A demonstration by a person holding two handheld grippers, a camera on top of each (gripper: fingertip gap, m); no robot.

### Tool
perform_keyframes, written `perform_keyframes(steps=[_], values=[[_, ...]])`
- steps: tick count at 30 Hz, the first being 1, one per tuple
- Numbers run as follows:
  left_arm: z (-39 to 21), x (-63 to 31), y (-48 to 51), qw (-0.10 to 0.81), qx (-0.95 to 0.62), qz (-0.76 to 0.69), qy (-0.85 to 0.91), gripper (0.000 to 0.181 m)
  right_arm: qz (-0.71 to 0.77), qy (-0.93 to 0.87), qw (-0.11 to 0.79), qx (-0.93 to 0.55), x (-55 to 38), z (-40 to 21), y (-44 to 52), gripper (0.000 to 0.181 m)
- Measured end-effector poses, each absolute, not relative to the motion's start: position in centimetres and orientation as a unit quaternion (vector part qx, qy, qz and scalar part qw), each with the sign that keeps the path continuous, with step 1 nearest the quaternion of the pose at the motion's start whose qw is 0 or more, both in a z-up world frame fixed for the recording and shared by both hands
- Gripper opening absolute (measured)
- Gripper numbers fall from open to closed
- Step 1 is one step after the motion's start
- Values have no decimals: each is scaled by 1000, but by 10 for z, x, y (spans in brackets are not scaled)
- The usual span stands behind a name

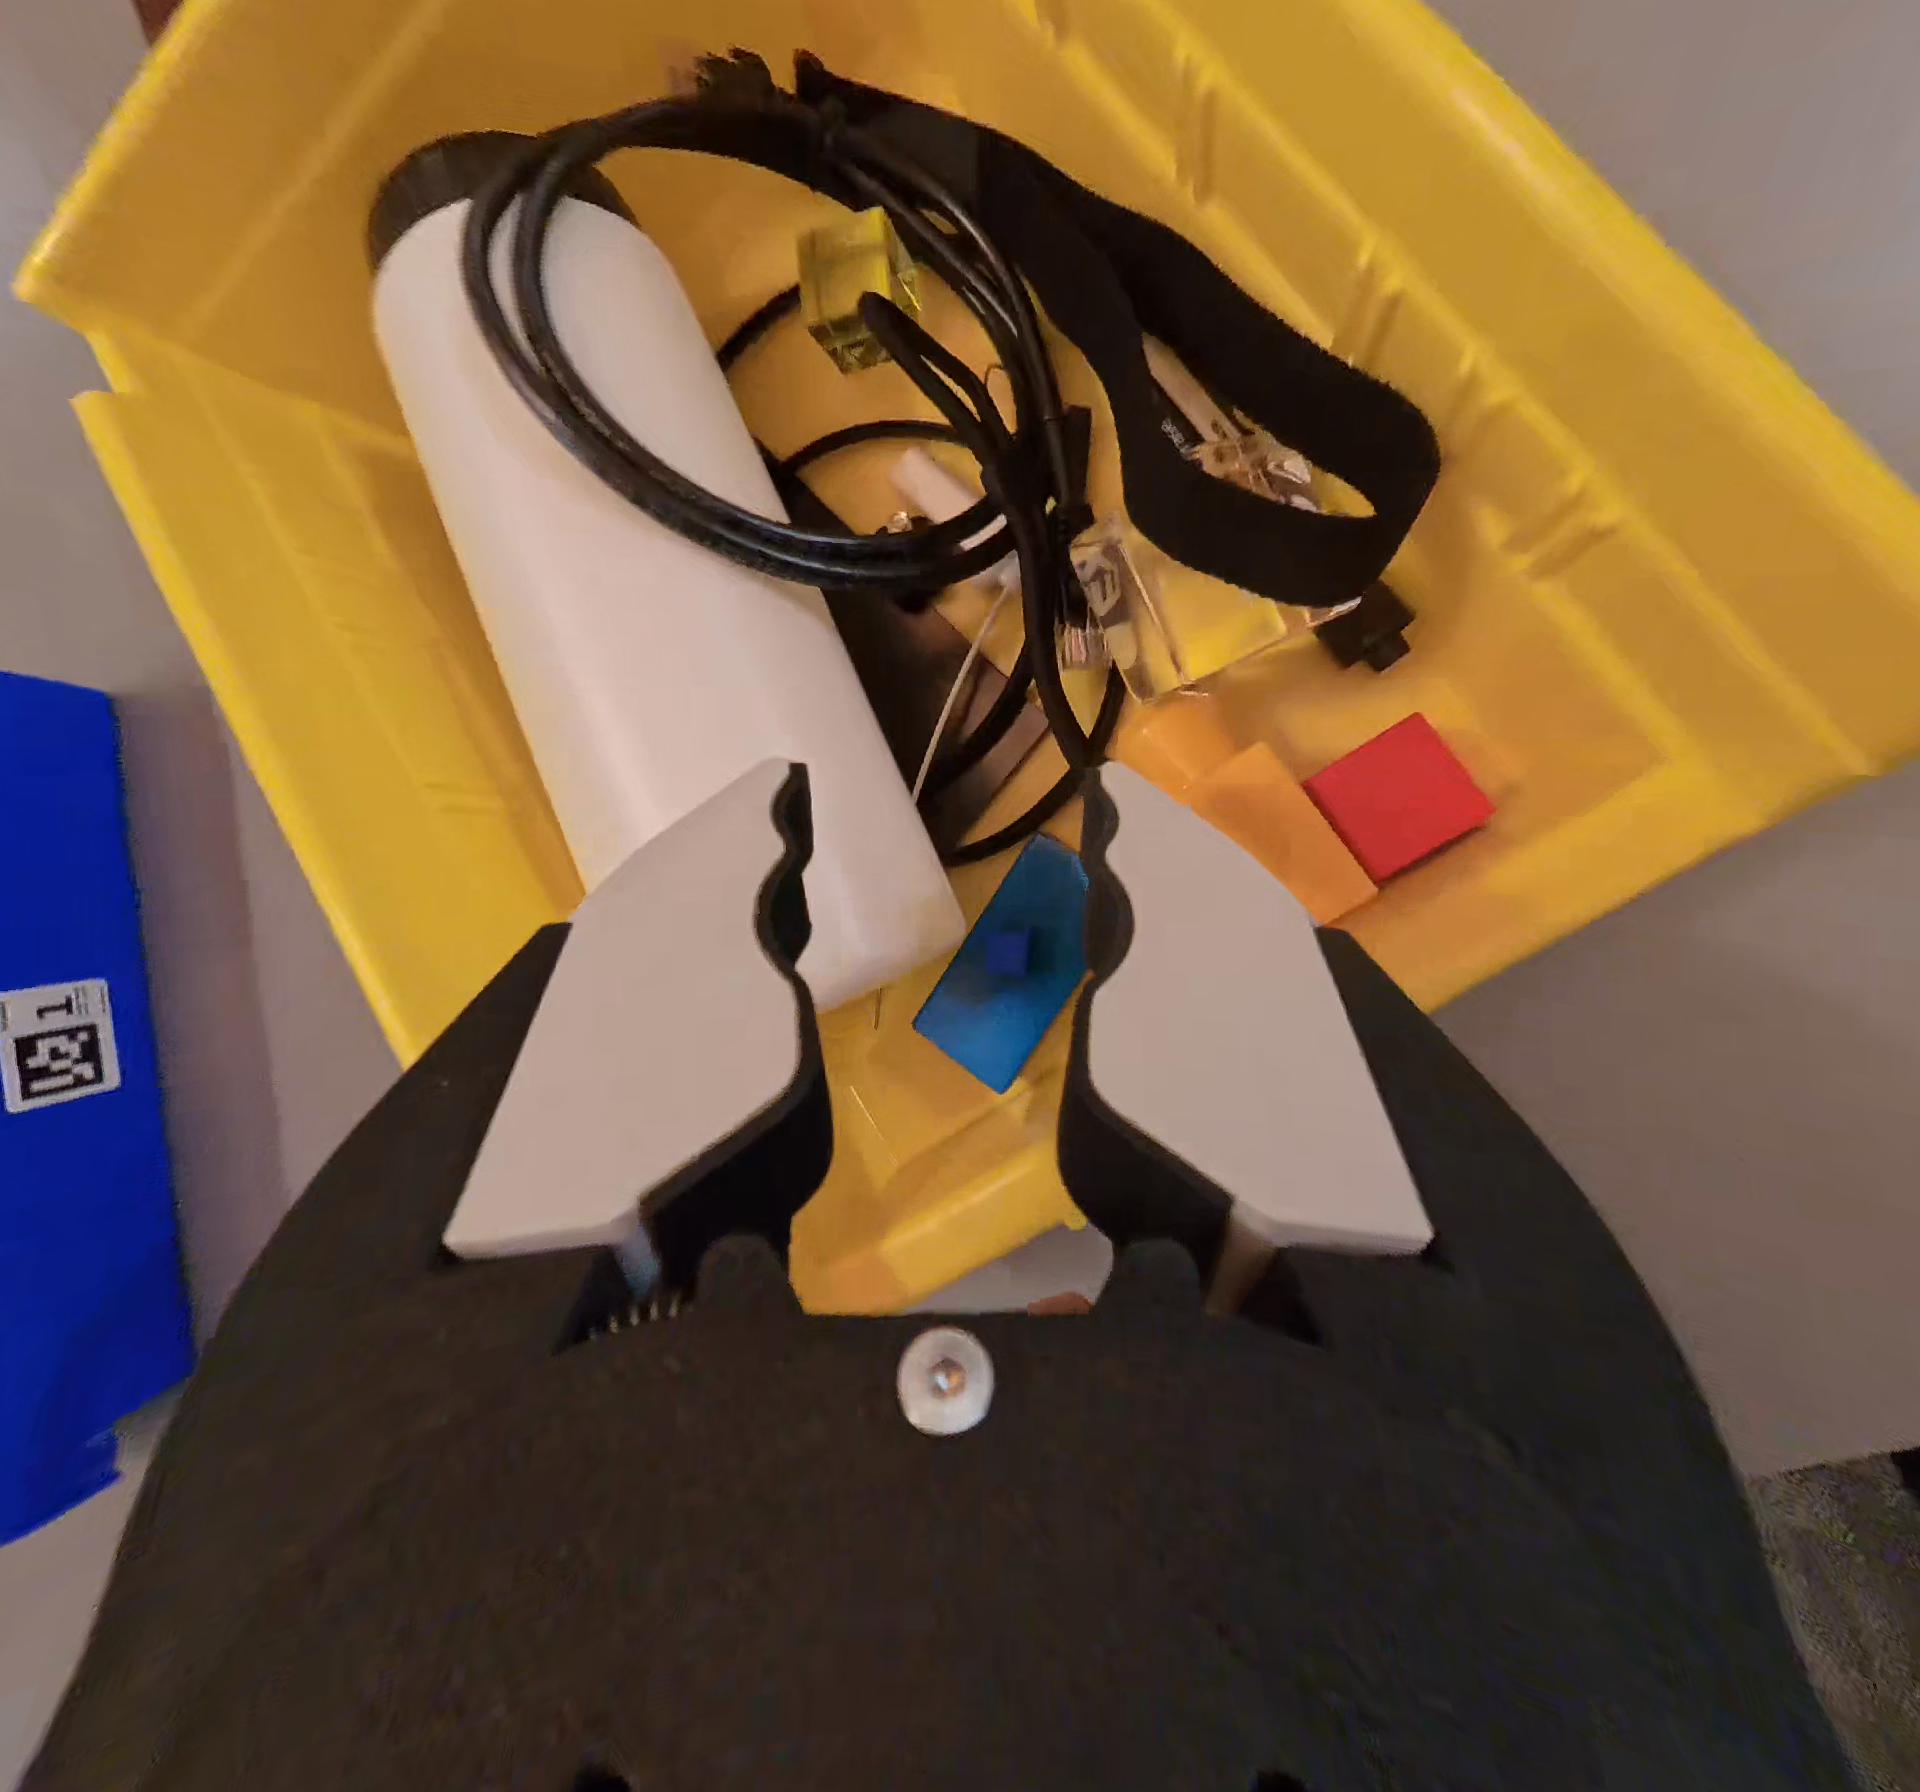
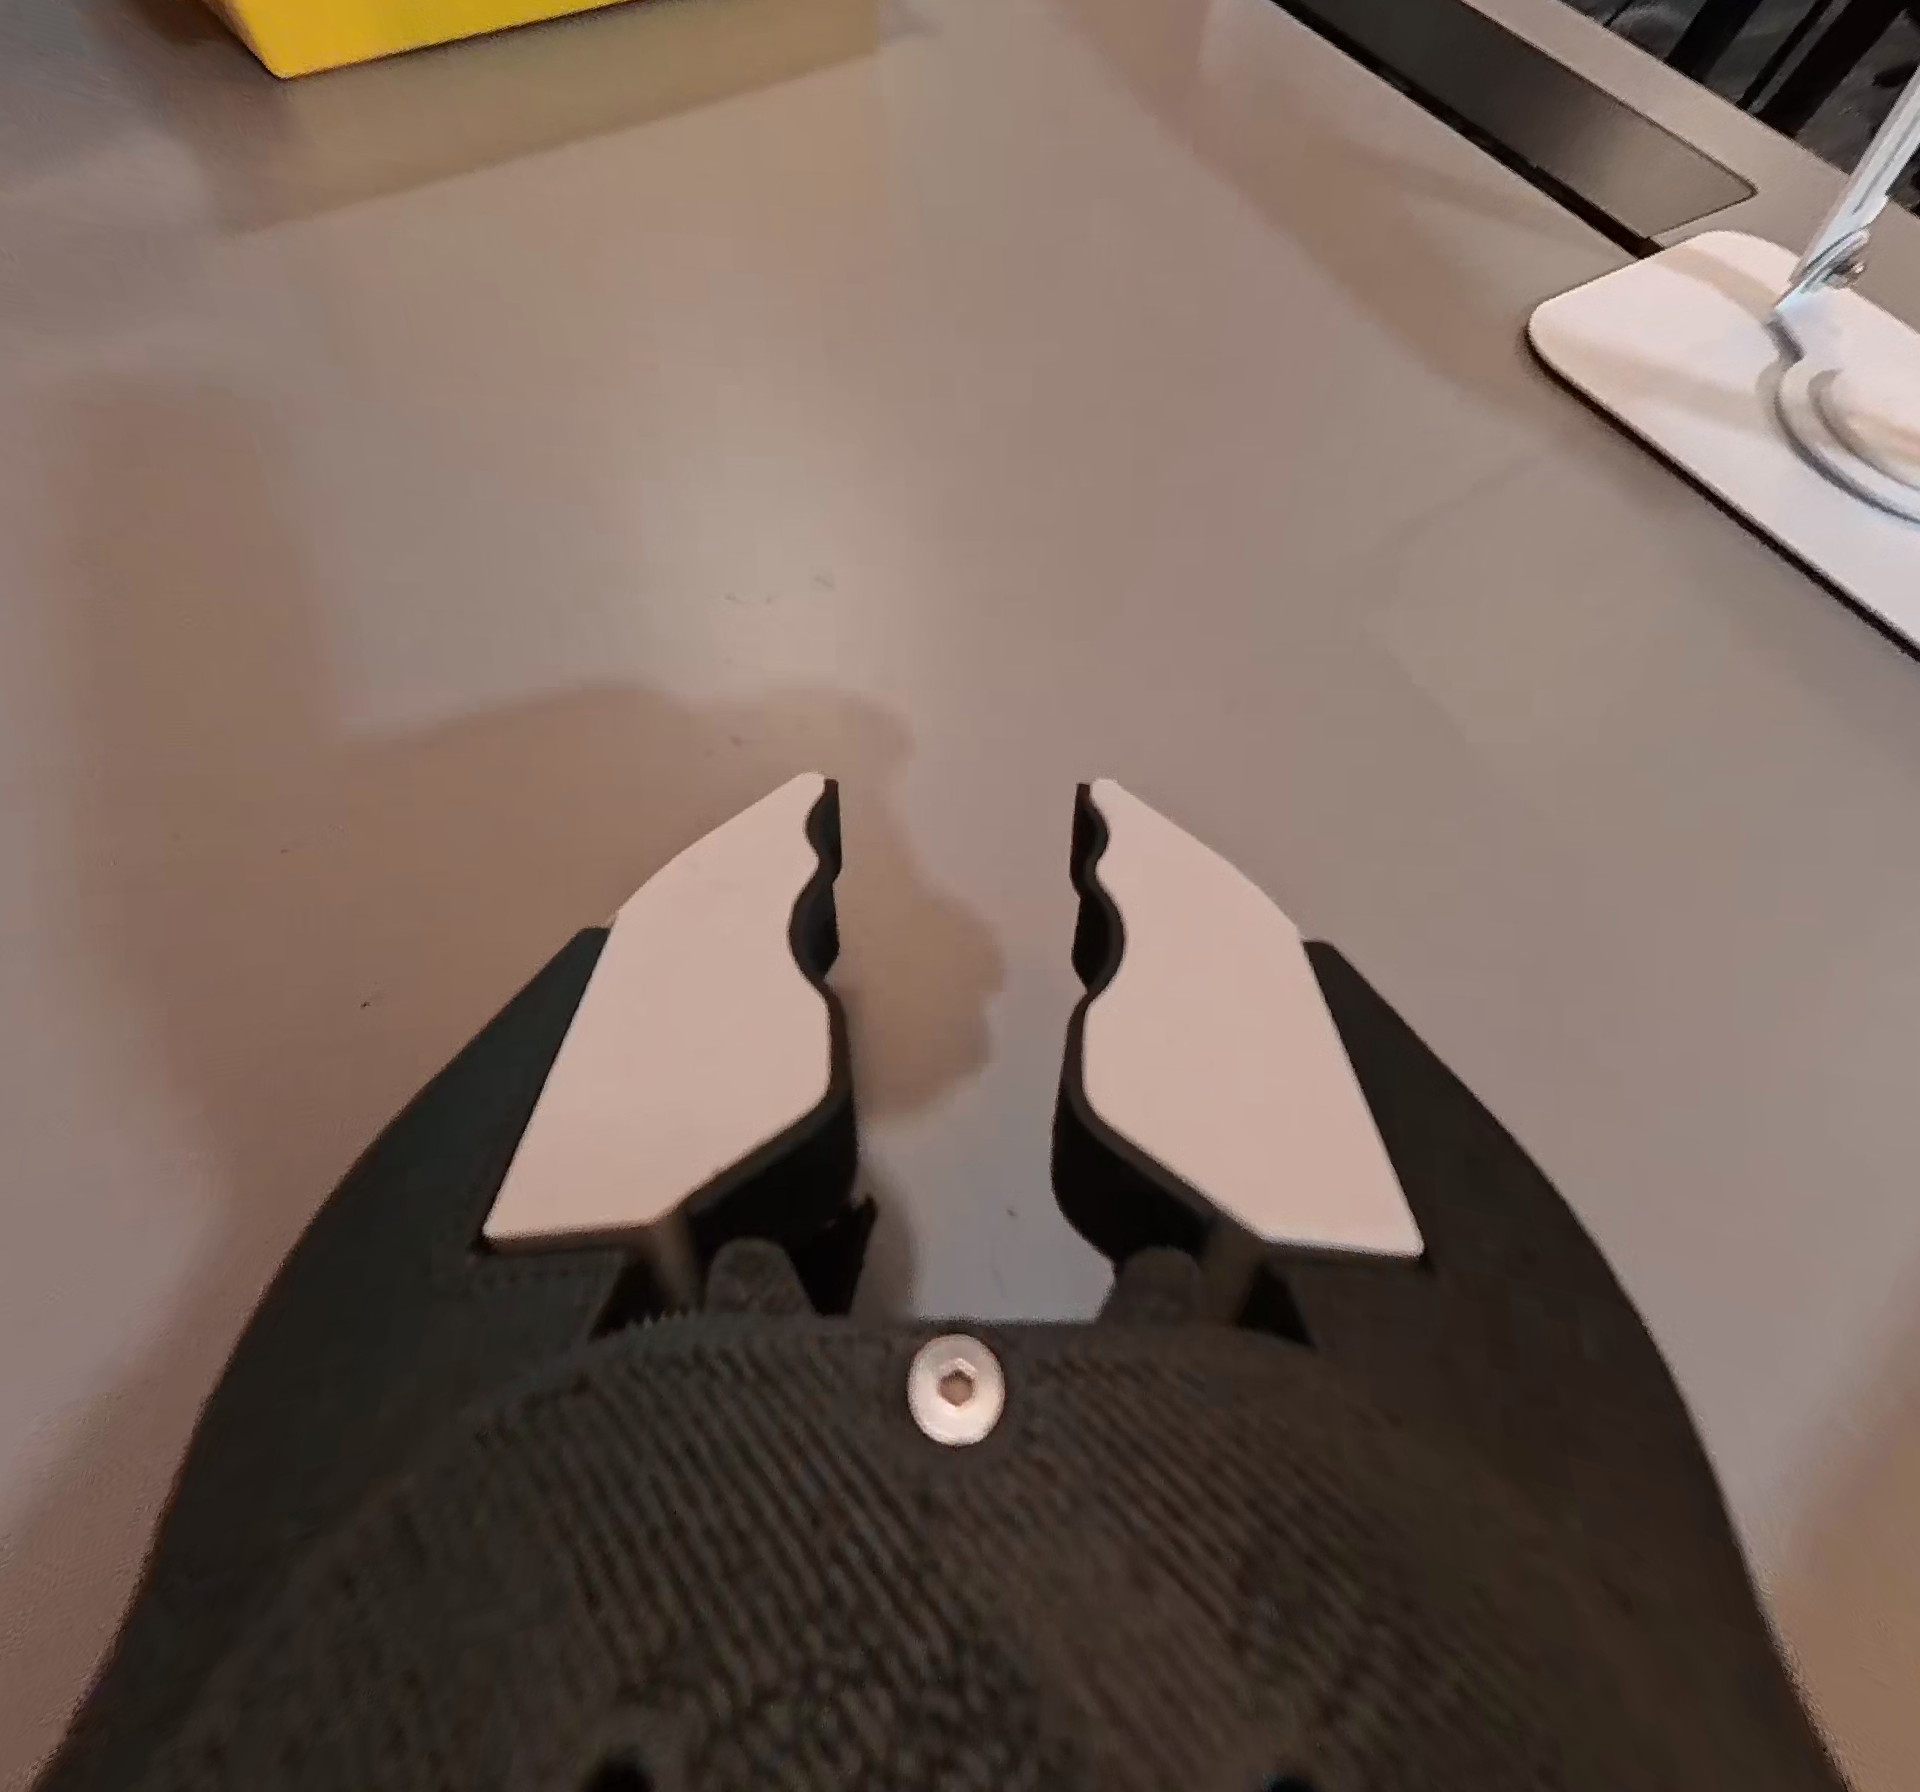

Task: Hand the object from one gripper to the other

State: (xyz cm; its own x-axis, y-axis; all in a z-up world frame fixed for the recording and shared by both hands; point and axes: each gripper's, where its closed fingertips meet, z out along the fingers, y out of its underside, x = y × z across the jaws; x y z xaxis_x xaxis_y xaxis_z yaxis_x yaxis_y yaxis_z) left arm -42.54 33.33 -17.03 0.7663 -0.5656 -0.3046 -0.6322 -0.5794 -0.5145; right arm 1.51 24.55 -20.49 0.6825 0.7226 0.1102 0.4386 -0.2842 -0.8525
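- Yellow bin point(image 1: 1351, 132) sits under the left gripper point(image 1: 940, 786); jaws spread, nothing pinched, hovering above the clutter.
- Task object isn't specified. Judging by aim, likeliest pick is the blue block point(image 1: 1003, 973), lying in the bin just below the fingertips beside the white bottle point(image 1: 644, 579).
- Right gripper point(image 2: 956, 792) is spread, empty, over bare grey table point(image 2: 935, 392), well apart from the bin.
- Risk: black cable point(image 1: 727, 516) loops across the bottle and trails down by the right fingertip; closing here could snag it and drag the tangle out.
- Risk: the block lies tilted, so a pinch could skid it against the bottle.
- Writing: blue bin point(image 1: 62, 1015) at left carries a white square-code tag point(image 1: 57, 1044); not transcribing.
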Motion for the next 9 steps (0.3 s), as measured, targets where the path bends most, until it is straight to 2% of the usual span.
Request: perform_keyframes(steps=[1, 9], values=[[-174, -422, 334, 301, -886, 60, 348, 51, 153, -366, 470, -788, 16, -205, 246, 43], [-198, -399, 338, 240, -883, 71, 397, 53, 176, -347, 479, -787, 19, -199, 247, 43]])
